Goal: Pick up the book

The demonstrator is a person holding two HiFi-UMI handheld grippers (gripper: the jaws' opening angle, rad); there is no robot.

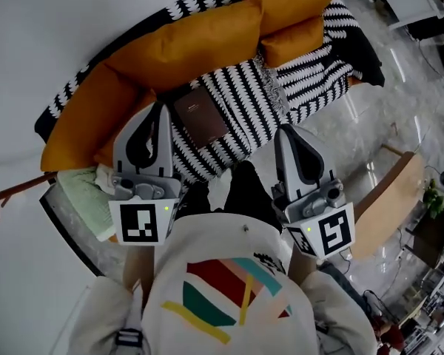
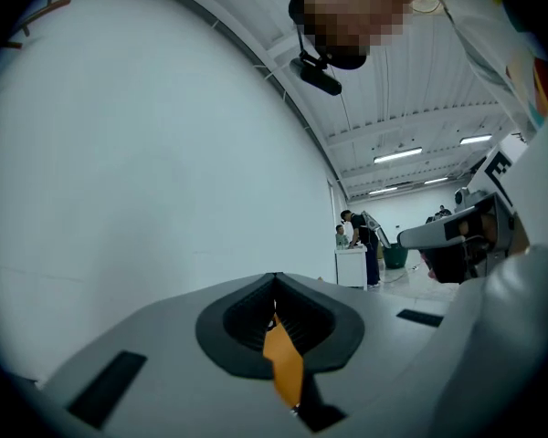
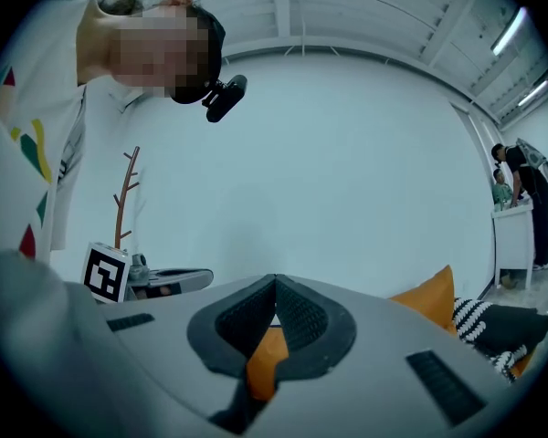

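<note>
While poised either side of the book (image 1: 200, 115), flat on the striped sofa (image 1: 311, 80) at upper centre, yet to grasp it with left tool (image 1: 161, 111) or right tool (image 1: 285, 133), both pressed together, empty.

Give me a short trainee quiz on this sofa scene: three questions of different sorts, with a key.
1. True or false: the book lies on the striped cover.
2. The cushions behind it are: A green, B orange, C blue.
3. Fill in: the jaws of the left gripper and the right gripper are both ___.
Key: 1 true; 2 B; 3 shut.
</note>
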